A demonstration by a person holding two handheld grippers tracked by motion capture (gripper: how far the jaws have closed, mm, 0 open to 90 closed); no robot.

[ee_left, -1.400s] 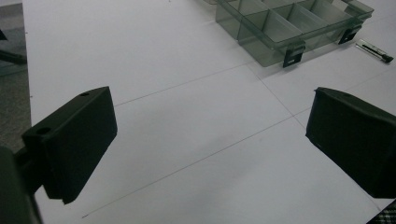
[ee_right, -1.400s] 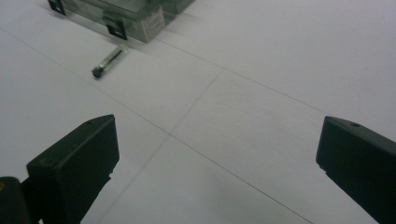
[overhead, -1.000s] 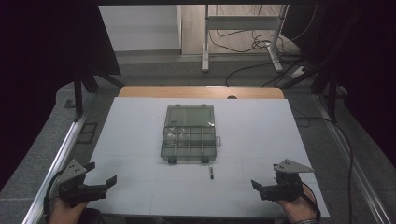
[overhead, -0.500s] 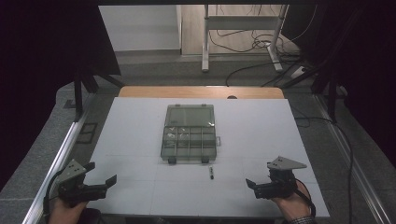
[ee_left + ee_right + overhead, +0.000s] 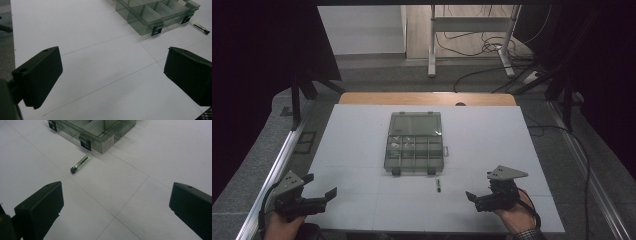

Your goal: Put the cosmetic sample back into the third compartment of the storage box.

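A smoky clear compartment box (image 5: 414, 145) lies at the middle of the white table, its lid folded open toward the far side. A small slim tube with a black tip (image 5: 438, 185) lies just in front of the box's right latch. My left gripper (image 5: 319, 187) rests open near the front left corner, with nothing between its jaws. My right gripper (image 5: 479, 197) stands open at the front right, a short way right of the tube. The right gripper view has the tube (image 5: 81, 163) ahead and left of the open gripper (image 5: 116, 207), with the box (image 5: 100, 130) beyond. The left gripper view has the box (image 5: 155, 15) and tube (image 5: 200, 27) far ahead.
The white table top (image 5: 362, 150) carries thin pencil grid lines. A wooden strip (image 5: 427, 98) runs along its far edge, and a metal rail (image 5: 277, 165) along the left side. Cables and a desk frame (image 5: 472, 30) lie on the floor beyond.
My right gripper has moved left along the front of the table, closer to the small tube. The left gripper, the box and the tube stay where they were.
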